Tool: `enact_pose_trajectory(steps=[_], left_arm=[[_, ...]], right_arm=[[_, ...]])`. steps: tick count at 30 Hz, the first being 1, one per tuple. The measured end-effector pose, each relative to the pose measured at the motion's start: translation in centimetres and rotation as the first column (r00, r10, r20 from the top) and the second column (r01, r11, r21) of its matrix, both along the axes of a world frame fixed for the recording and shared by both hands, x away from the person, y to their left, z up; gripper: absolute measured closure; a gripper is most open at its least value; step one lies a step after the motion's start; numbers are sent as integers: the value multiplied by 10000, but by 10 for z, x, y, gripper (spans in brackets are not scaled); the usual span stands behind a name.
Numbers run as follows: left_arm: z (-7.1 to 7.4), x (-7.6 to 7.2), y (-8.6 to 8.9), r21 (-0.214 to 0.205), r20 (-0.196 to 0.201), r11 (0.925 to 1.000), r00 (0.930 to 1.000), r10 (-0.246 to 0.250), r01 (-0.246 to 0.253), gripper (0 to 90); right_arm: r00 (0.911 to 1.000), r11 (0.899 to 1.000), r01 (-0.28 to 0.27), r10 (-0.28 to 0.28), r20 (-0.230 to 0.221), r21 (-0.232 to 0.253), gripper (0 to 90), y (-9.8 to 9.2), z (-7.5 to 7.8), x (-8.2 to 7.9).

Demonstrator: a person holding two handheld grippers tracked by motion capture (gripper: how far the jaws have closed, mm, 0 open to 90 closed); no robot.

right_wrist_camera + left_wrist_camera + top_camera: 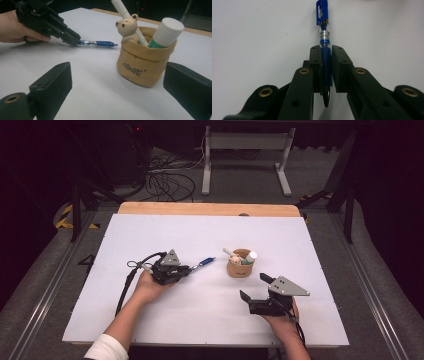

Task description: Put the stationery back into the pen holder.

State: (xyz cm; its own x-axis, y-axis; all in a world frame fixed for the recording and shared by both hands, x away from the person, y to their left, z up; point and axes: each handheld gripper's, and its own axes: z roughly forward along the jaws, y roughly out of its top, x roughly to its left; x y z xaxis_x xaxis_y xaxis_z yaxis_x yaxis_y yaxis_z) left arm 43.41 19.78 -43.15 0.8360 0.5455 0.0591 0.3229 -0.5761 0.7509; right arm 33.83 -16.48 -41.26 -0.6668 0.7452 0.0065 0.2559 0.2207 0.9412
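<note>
A: Where is the blue plastic ballpoint pen with the clear barrel and the pocket clip?

B: It is just to the left of the tan paper-bag-style pen pot, as the high view shows it, low over the white worktop, with its clip end toward the pot. The left claw is clamped on it, both pads pressing the dark rubber grip sleeve, the metal tip poking back between the jaws.

A: Is that a sound hold?

B: I judge so. The pen looks light and stiff, and the rubber sleeve should slip less than the smooth barrel. Gripped that near the tip, though, the long clip end may swing if the pen is tilted quickly.

A: And the other claw?

B: The right claw is on the near side of the pot with its jaws wide apart and nothing between them; the pot sits framed in the gap, untouched.

A: What is in the pot?

B: A white marker, a white-capped green tube and a small bear figure on the rim, so there is little room for the pen.
</note>
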Motion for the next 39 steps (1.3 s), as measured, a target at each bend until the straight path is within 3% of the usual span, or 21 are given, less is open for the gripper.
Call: enact_pose_trajectory(steps=[4,10,15,23,28,30,36,39], left_arm=[[2,-10,4,-449,-45,9990,10000,-31,29,796],[7,-25,7,-941,-66,9955,9999,-143,136,796],[13,-39,6,-1306,-191,9910,9993,-308,281,795],[19,-59,0,-1674,-214,9837,9973,-699,653,795],[23,-64,-2,-2195,-607,9729,9942,-883,730,794],[23,-67,-3,-2199,-661,9724,9933,-946,780,794],[24,-73,-7,-2134,-790,9730,9911,-1071,881,794],[24,-74,-8,-2092,-830,9737,9905,-1094,901,794]], right_arm=[[9992,9992,-358,362,181,-192,100,6,-1,-1],[9942,9908,-892,947,504,-1021,132,17,-3,-3],[9929,9877,-985,1058,550,-1214,173,23,-4,-3],[9879,9777,-956,1162,1029,-1869,313,34,-3,-7],[9780,9592,-982,1423,1527,-2653,371,54,-1,-9],[9716,9489,-979,1564,1777,-3000,391,62,-1,-9],[9585,9336,-991,1826,2191,-3444,439,77,0,-8],[9503,9163,-940,1992,2393,-3894,452,84,-1,-9]])
